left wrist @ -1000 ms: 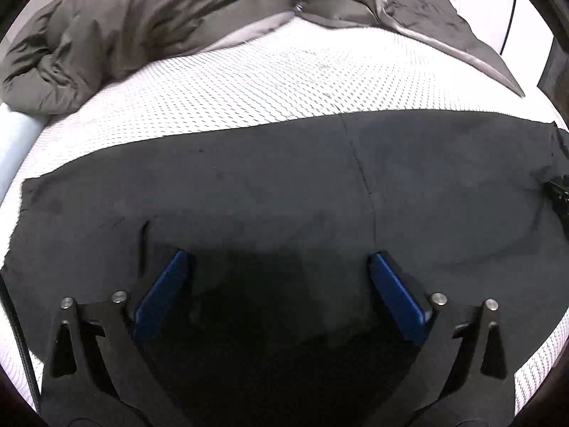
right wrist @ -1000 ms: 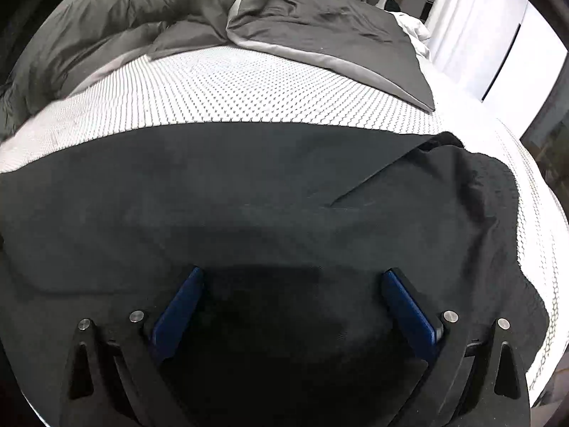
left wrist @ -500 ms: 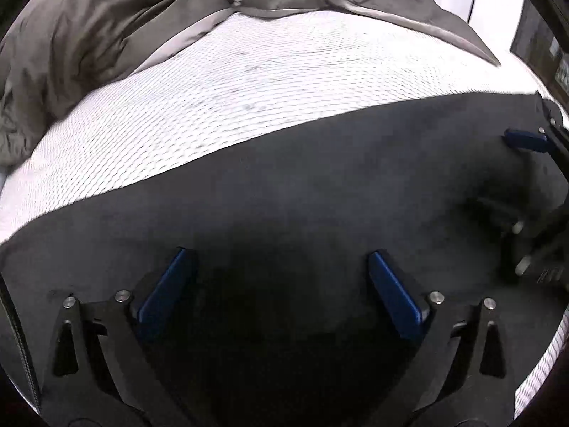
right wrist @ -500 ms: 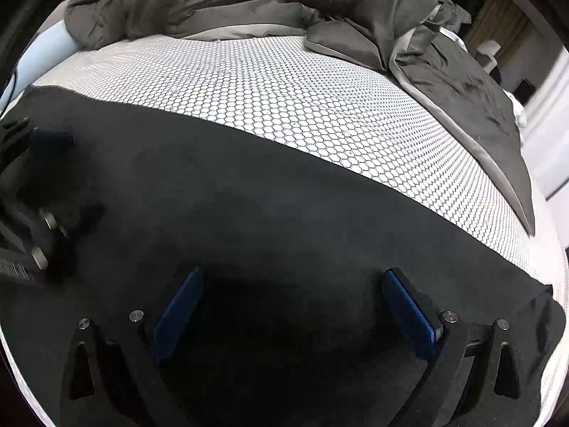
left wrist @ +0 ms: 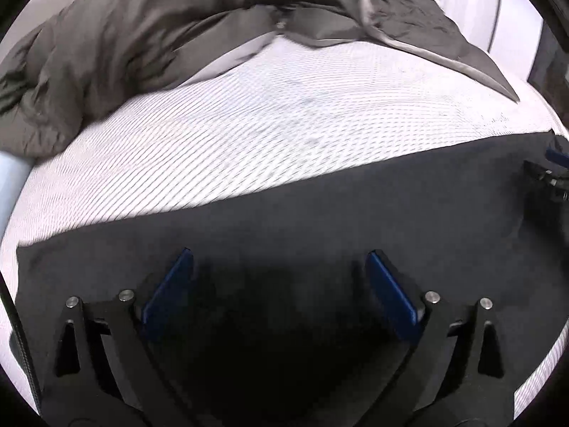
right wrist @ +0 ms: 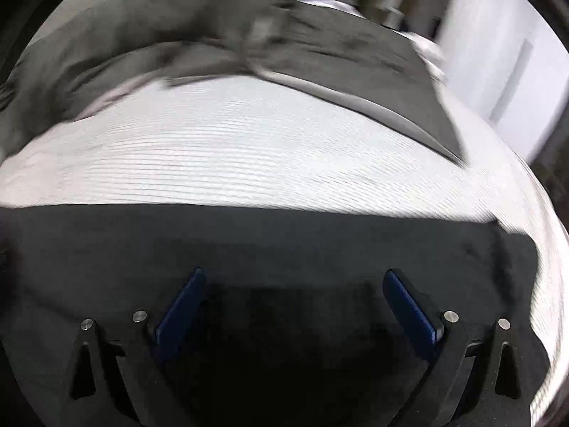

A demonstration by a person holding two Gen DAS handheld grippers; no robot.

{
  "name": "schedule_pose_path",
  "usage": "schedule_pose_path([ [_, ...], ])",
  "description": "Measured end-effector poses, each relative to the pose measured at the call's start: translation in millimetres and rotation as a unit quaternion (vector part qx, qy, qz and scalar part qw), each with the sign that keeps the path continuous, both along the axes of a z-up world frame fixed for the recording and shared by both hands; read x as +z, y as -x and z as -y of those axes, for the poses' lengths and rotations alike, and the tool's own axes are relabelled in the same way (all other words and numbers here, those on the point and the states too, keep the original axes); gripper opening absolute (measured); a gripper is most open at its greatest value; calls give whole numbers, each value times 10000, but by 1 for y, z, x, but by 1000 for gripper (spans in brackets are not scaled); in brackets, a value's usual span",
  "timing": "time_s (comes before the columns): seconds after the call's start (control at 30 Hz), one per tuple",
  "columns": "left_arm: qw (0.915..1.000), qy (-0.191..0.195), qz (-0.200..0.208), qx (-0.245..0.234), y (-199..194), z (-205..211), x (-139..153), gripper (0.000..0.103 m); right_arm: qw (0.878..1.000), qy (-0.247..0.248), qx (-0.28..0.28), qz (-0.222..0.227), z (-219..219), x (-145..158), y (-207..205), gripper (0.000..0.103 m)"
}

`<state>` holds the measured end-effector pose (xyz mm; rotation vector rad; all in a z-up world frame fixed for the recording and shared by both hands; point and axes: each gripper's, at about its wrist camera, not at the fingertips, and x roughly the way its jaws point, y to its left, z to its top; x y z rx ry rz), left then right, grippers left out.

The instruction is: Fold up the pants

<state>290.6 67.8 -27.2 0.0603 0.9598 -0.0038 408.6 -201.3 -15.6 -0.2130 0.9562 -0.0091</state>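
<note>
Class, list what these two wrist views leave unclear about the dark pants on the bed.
- Left wrist view: black fabric pants cut off by the lower edge; right hand-held gripper clipped at the frame edge.
- Right wrist view: crumpled grey duvet smeared by motion blur.
- Both views: waistband and hems not identifiable.

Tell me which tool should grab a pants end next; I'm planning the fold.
Probably left: the left tool is open over the pants, their end edge close beside it. The right tool, also open, gives a blurred view.
</note>
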Motion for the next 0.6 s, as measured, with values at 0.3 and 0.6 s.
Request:
schedule_pose_path([
  [0.3,9985,-380,-297,-250,-60,50,-24,101,9932,522,949,-421,-80,-33,0,101],
  [0.6,9904,-580,-226,1238,-53,-60,-15,87,9981,508,-53,-355,-6,-22,-8,101],
])
